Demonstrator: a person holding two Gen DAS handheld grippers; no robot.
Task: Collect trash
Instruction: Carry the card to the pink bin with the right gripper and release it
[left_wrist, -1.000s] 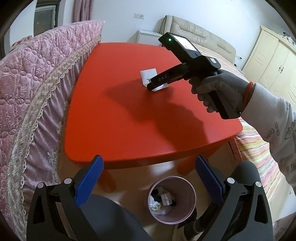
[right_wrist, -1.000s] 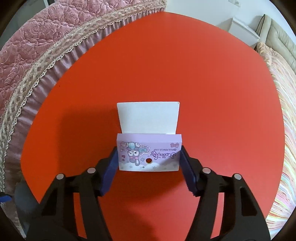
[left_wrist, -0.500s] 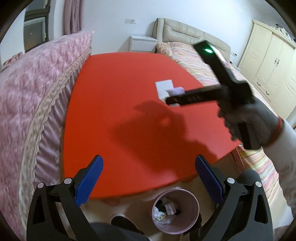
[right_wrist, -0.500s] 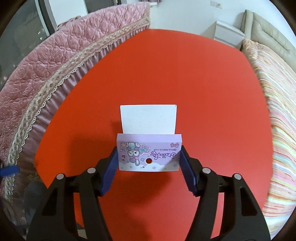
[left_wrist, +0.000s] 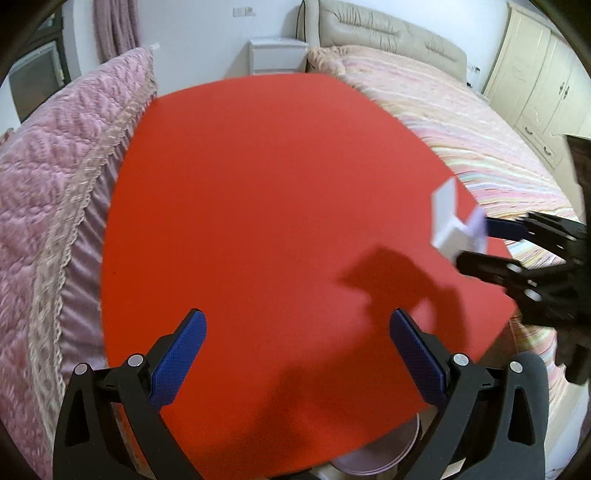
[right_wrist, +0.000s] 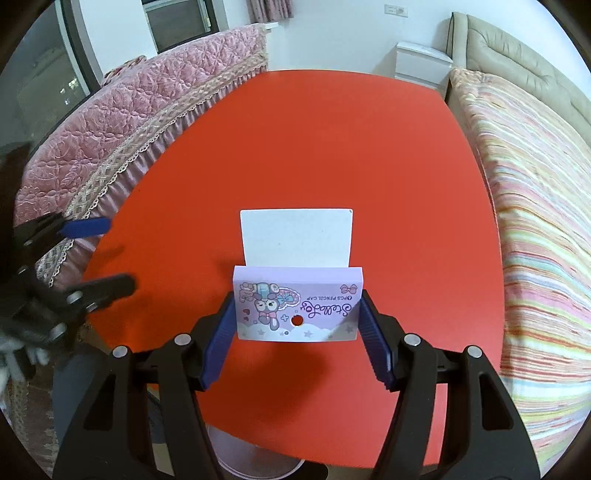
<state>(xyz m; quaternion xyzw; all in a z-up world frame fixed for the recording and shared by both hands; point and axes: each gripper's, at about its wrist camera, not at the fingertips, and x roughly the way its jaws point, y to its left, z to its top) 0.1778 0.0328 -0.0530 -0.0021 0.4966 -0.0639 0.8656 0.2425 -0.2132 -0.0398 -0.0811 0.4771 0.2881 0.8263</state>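
My right gripper (right_wrist: 297, 328) is shut on a small purple cartoon-printed box (right_wrist: 297, 306) with a white flap up, held in the air above the red table (right_wrist: 332, 147). The box also shows in the left wrist view (left_wrist: 456, 227), at the right, lifted off the table in the right gripper (left_wrist: 476, 240). My left gripper (left_wrist: 297, 354) is open and empty over the table's near edge. It shows blurred at the left of the right wrist view (right_wrist: 98, 254). A pink trash bin (left_wrist: 376, 456) peeks out under the table's near edge, also in the right wrist view (right_wrist: 255, 461).
A pink quilted sofa back (left_wrist: 48, 192) runs along the table's left side. A bed with a striped cover (left_wrist: 472, 122) lies to the right. A white nightstand (left_wrist: 277, 55) stands behind the table, and cream wardrobes (left_wrist: 543, 70) stand at the far right.
My right gripper has lifted the purple box off the table and drawn it back toward the near right edge. My left gripper has risen and moved forward over the table, hiding most of the bin.
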